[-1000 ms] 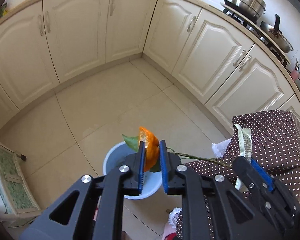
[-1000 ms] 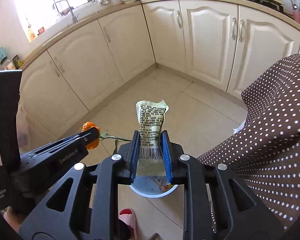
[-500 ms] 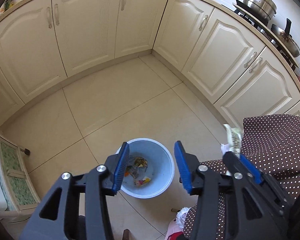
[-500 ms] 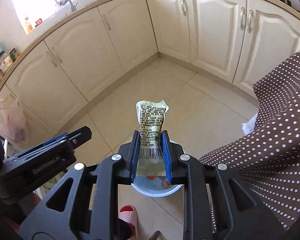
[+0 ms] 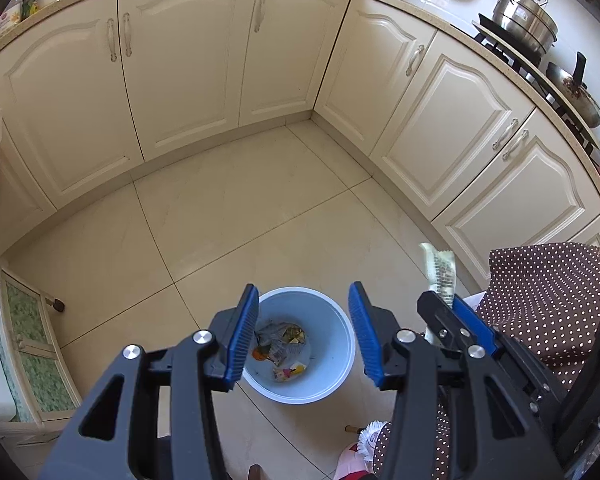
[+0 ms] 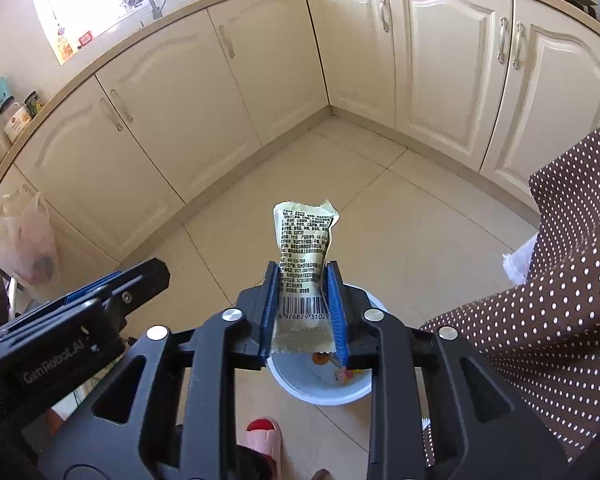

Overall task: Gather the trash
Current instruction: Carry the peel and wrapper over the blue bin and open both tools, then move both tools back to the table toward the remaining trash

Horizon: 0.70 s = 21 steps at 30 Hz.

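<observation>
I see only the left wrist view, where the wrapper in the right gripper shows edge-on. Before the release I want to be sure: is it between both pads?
Observer: Yes. In the right wrist view the snack wrapper stands upright between both pads of the right gripper, with its barcode facing the camera. The jaws are opening.
Operator: Is the bin under it?
Observer: In that view the blue bin shows just below the wrapper's lower edge.
Operator: Is anything close to the bin?
Observer: A pink slipper with a red toe is on the floor, on the camera's side of the bin.
</observation>
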Each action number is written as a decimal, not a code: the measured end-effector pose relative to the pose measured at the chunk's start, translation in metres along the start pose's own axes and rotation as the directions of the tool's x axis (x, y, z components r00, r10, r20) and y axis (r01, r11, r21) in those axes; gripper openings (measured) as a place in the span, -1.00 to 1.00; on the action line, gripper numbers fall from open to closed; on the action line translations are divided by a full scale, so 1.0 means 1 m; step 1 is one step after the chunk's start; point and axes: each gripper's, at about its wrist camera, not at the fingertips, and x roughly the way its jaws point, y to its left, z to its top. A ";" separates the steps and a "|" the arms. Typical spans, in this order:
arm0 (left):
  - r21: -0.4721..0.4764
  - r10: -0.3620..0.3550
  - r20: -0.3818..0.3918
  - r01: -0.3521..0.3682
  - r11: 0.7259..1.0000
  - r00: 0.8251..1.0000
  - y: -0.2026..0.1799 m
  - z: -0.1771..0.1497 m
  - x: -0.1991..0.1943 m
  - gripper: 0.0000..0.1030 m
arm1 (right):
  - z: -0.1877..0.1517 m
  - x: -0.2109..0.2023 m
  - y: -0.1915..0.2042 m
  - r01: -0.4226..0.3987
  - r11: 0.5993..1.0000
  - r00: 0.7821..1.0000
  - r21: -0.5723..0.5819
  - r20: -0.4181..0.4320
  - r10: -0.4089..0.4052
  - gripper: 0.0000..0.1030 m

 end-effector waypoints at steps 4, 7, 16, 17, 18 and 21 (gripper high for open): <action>-0.011 0.018 0.015 -0.018 1.000 1.000 0.005 0.003 -0.005 -0.10 | 0.001 0.000 -0.002 0.009 1.000 1.000 0.012 0.010 -0.009 -0.04; -0.007 0.024 0.020 -0.024 1.000 1.000 0.005 0.004 -0.009 -0.10 | 0.001 -0.002 0.000 0.006 1.000 1.000 0.009 0.009 -0.006 -0.04; 0.006 0.009 0.062 -0.009 1.000 0.998 0.001 0.003 -0.036 -0.10 | 0.006 -0.032 0.000 0.013 1.000 0.999 0.022 0.053 -0.014 -0.04; 0.008 0.007 0.068 -0.008 1.000 0.998 0.000 0.003 -0.040 -0.10 | 0.007 -0.038 0.000 0.014 1.000 0.998 0.024 0.062 -0.015 -0.04; 0.011 0.004 0.076 -0.005 1.000 0.997 -0.002 0.002 -0.046 -0.10 | 0.007 -0.043 0.000 0.015 1.000 0.997 0.025 0.070 -0.016 -0.04; 0.025 -0.005 0.094 0.002 1.000 0.996 -0.010 0.001 -0.061 -0.10 | 0.007 -0.062 -0.003 0.017 0.999 0.995 0.030 0.100 -0.020 -0.03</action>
